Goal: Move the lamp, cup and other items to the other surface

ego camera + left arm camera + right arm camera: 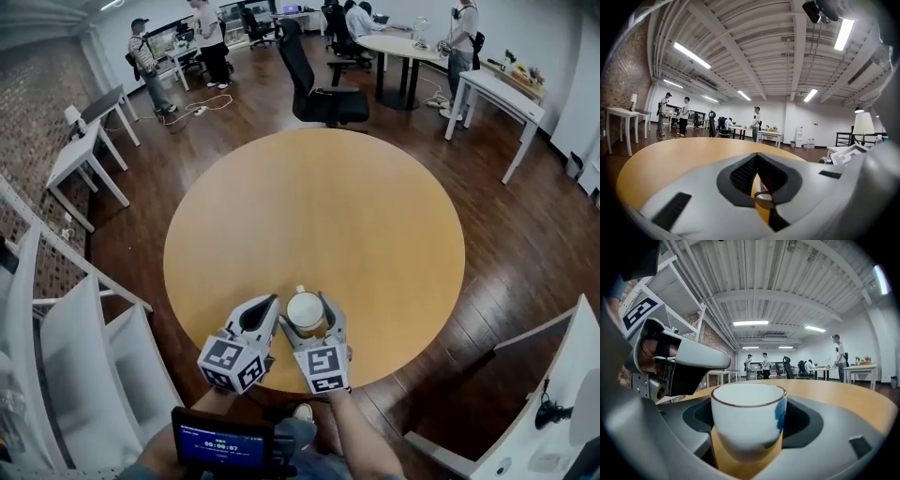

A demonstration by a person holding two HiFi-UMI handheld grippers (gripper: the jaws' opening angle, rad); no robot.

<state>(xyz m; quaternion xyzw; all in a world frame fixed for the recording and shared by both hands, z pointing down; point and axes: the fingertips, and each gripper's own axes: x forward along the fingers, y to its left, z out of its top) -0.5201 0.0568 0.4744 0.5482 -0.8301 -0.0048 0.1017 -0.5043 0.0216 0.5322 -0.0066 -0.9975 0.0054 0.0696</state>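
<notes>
Closest to me in the head view is the small screen [222,442] at my chest, showing a timer I cannot read. White shelving [84,361] stands just to the near left.

Both tools sit side by side over the near edge of the round wooden table [319,216]. My right gripper [307,301] has its jaws narrowed onto the cup [745,423], one pad against each side. The cup is white with a thin brown rim and a blue mark on its right flank. It stands upright with its base on the tabletop, right at the near edge.

My left gripper [271,302] lies just left of the cup. Its jaw tips are pressed together with nothing between them, and only a sliver of tabletop shows below the tips.

Past the cup, the tabletop is plain wood to its far edge.

Beyond the table a black office chair [323,94] stands on the dark plank floor. White desks [89,145] line the far left. Off to the right, the left gripper view catches a lamp [863,125] with a pale shade, well apart from the table. Several people [145,56] stand at the far end of the room.
</notes>
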